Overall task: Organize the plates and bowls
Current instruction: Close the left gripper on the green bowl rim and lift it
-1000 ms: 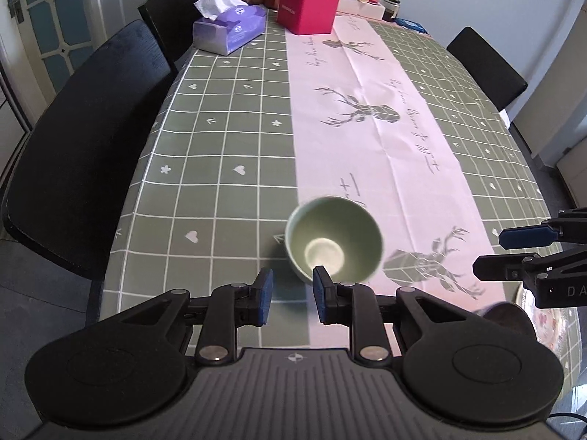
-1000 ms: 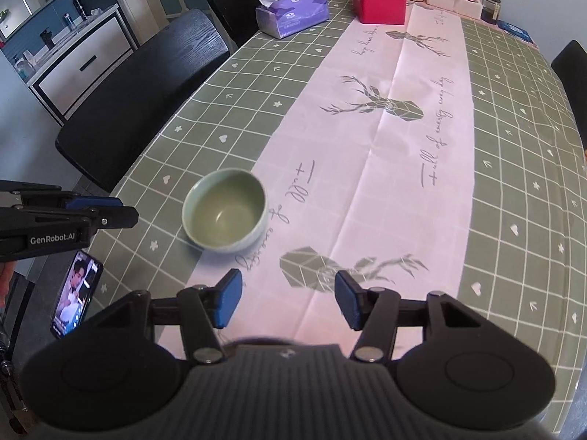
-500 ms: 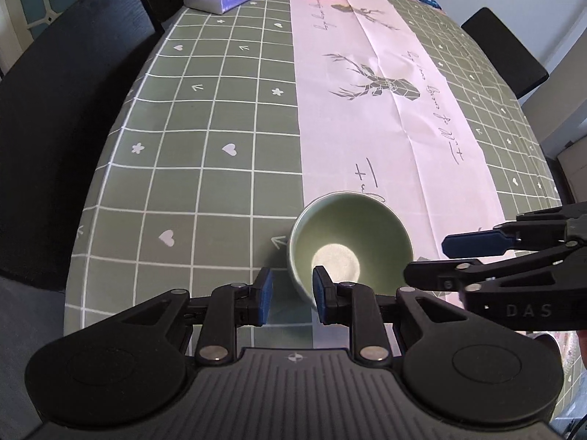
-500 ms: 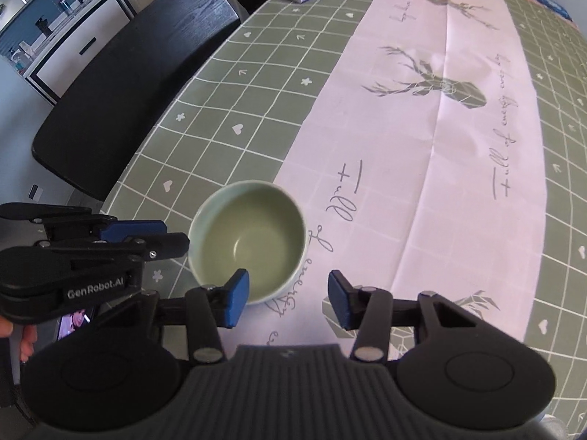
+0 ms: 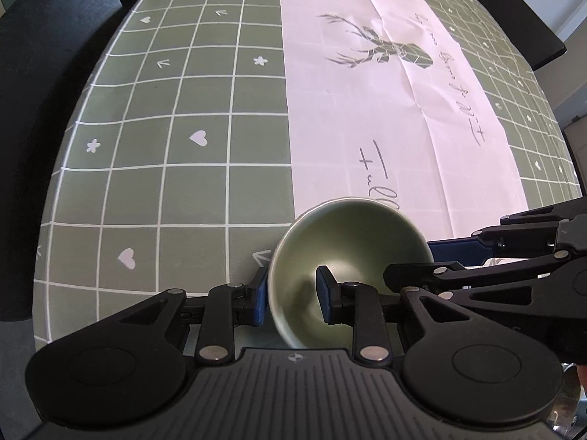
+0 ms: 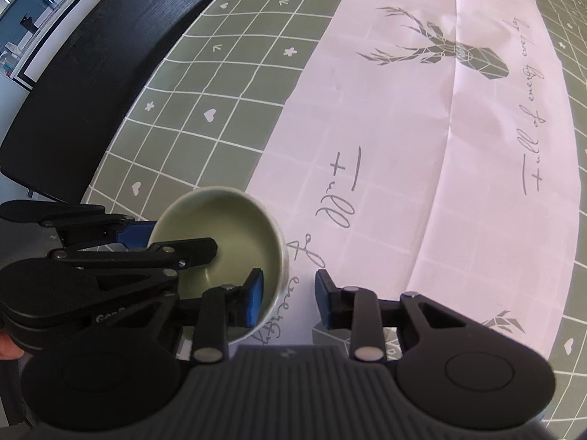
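A pale green bowl point(image 5: 352, 242) stands upright on the tablecloth at the near edge of the pink runner point(image 5: 385, 110). My left gripper point(image 5: 291, 297) straddles its left wall, one pad outside and one inside. Its jaws are opening and stand wider than the wall. My right gripper point(image 6: 288, 299) straddles the right wall of the bowl point(image 6: 220, 227). Its jaws are closing, with a gap still showing on both sides of the rim. Each gripper shows in the other's view: the right gripper point(image 5: 422, 260) and the left gripper point(image 6: 157, 242).
A green checked tablecloth point(image 5: 165, 128) covers the table, whose left edge curves close by. A black bench seat point(image 5: 33, 110) runs along that edge, and a black chair point(image 5: 521, 22) stands at the far right. A cabinet point(image 6: 33, 29) sits beyond the bench.
Both grippers have come down and forward onto the bowl, which now fills the near part of each view. The right jaws have narrowed. Each gripper now has one finger inside the bowl.
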A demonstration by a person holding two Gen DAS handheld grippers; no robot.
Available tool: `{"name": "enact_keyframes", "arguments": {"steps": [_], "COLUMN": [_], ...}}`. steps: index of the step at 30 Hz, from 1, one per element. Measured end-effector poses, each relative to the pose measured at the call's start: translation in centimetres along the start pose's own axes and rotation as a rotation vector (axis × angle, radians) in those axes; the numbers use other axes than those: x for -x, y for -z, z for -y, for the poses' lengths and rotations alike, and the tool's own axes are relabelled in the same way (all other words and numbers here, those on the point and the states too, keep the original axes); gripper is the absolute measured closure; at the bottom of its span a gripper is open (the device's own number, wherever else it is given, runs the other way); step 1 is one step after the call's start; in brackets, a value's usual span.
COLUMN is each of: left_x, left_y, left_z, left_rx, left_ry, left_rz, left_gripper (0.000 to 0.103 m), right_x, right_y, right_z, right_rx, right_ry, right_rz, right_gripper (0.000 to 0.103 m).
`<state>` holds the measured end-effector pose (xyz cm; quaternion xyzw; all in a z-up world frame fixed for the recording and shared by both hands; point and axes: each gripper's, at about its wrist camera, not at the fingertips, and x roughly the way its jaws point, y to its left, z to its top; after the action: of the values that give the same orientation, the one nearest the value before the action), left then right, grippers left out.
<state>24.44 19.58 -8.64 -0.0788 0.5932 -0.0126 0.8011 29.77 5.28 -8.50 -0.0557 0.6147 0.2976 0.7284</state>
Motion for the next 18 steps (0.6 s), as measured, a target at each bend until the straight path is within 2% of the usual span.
{"name": "enact_keyframes", "arguments": {"steps": [5,7,9,13,18], "left_x": [-0.7,-0.7,-0.5,-0.3,0.3], "left_y": [-0.2,-0.2,-0.3,-0.3,0.1], "left_z": [-0.2,-0.2,-0.2,-0.5,-0.5], "left_rx": [-0.002,-0.004,-0.004,0.027,0.044], "left_ry": [-0.007,-0.007,-0.016,-0.012,-0.007], "left_rz": [-0.029,-0.032,-0.033,-0.039,-0.046], "left_gripper": [0.073,0.077,0.080,0.087,0.090], "right_x": [-0.7,-0.8,-0.8,-0.8,-0.6], "right_y": [-0.1,-0.1,-0.1,0.0,0.1], "right_z": [0.1,0.0,-0.1,-0.7,-0.2], "right_rx": [0.001,0.005,0.013,0.030,-0.012], "right_ry": [-0.010,-0.017,-0.023,0.010,0.000], "right_rz": [-0.009,-0.009,-0.007,0.001,-0.001], "right_gripper": [0.080,0.084,0.094,0.095,0.098]}}
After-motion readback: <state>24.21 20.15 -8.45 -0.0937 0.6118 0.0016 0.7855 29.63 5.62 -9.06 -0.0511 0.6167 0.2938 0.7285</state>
